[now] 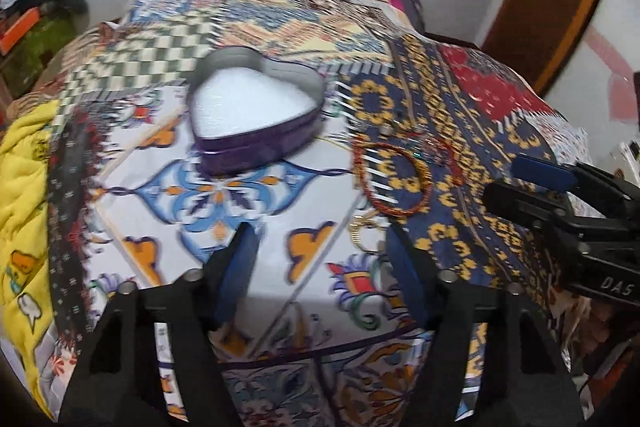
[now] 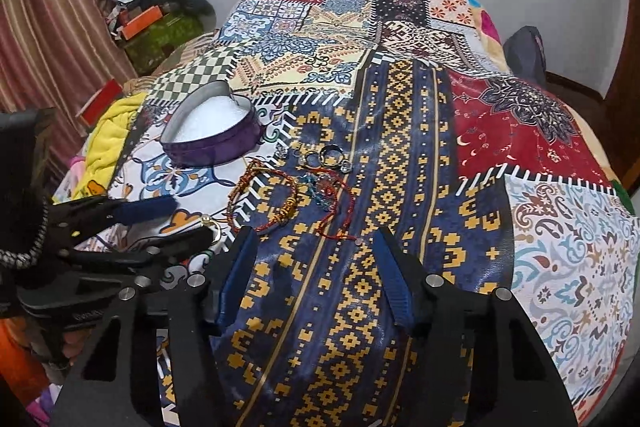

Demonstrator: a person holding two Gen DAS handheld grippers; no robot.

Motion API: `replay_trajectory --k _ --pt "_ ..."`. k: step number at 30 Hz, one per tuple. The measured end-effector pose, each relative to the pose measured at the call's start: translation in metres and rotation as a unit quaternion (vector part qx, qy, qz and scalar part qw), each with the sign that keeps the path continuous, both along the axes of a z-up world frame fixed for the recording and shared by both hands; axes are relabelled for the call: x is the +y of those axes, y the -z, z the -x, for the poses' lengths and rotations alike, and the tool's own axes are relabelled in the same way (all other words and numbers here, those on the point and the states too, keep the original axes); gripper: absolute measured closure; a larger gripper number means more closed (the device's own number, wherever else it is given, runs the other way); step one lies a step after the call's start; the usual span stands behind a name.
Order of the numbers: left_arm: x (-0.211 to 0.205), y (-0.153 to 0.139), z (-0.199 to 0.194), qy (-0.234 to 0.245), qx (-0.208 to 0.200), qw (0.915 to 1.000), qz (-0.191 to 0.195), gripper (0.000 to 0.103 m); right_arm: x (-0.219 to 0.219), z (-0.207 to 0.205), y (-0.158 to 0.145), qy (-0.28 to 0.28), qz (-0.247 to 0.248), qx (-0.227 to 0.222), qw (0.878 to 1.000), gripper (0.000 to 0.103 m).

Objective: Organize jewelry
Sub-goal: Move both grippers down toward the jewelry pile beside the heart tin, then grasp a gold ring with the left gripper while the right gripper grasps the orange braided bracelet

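Left wrist view: purple heart-shaped tin with white foam lining (image 1: 256, 115), open on patchwork bedspread (image 1: 280, 7); red-and-gold beaded bangle (image 1: 394, 179) just beside; left gripper (image 1: 320, 247) jaws wide, empty.

Right wrist view: silver rings (image 2: 324, 157), red cord bracelets (image 2: 332, 203) (tangled); right gripper (image 2: 312, 247) spread, empty. Risk: snagging neighbours.

We hold the left gripper (image 1: 320, 267) low and level, its jaws spread wide, blue pads (image 1: 240, 267) facing inward with nothing between them. Our right gripper (image 2: 312, 267) sits in much the same pose, its jaws likewise parted and nothing gripped. In the right wrist view the left gripper (image 2: 168, 223) enters from the left edge, fingers pointing rightward. In the left wrist view the right gripper (image 1: 516, 183) enters from the right edge, fingers pointing leftward. The two stay apart, not touching.
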State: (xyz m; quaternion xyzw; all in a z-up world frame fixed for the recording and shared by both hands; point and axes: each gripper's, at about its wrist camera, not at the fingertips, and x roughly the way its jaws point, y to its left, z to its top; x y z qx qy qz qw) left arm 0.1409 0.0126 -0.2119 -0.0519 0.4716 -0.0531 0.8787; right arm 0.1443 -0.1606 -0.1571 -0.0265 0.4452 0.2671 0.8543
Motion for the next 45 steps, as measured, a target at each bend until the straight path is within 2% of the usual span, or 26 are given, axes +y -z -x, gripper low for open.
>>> replay_trajectory --k 4,7,9,14,22,27,31,41,45 --pt "-0.012 0.003 -0.005 0.025 0.0 0.9996 -0.012 0.049 0.0 -0.003 0.001 -0.006 -0.009 0.007 1.0 0.048" --pt "-0.017 0.006 -0.008 0.037 -0.003 0.9989 -0.027 0.063 0.001 -0.007 0.004 -0.011 -0.018 0.02 1.0 0.049" --pt "-0.019 0.007 -0.009 0.042 -0.006 0.9986 -0.032 0.076 0.003 -0.007 0.006 -0.014 -0.019 0.024 0.999 0.052" --pt "-0.013 0.008 -0.009 0.046 -0.007 0.9988 -0.016 0.085 0.012 -0.007 0.007 -0.027 -0.024 0.032 0.999 0.054" --pt "0.007 0.001 -0.007 0.024 -0.016 0.9996 0.007 0.085 0.042 -0.009 0.014 -0.056 -0.009 0.04 0.998 0.057" --pt "0.028 -0.009 -0.001 -0.005 -0.032 0.9995 0.004 0.085 0.05 -0.018 0.026 -0.05 0.005 0.054 0.997 0.057" --pt "0.04 -0.014 0.004 -0.02 -0.039 0.9989 0.012 0.085 0.052 -0.024 0.029 -0.046 -0.003 0.067 0.997 0.057" --pt "0.044 -0.012 0.01 -0.023 -0.04 0.9985 0.029 0.085 0.067 -0.025 0.029 -0.063 -0.004 0.075 0.995 0.055" --pt "0.044 -0.013 0.011 -0.024 -0.044 0.9983 0.029 0.085 0.078 -0.023 0.031 -0.068 0.021 0.058 0.996 0.055"
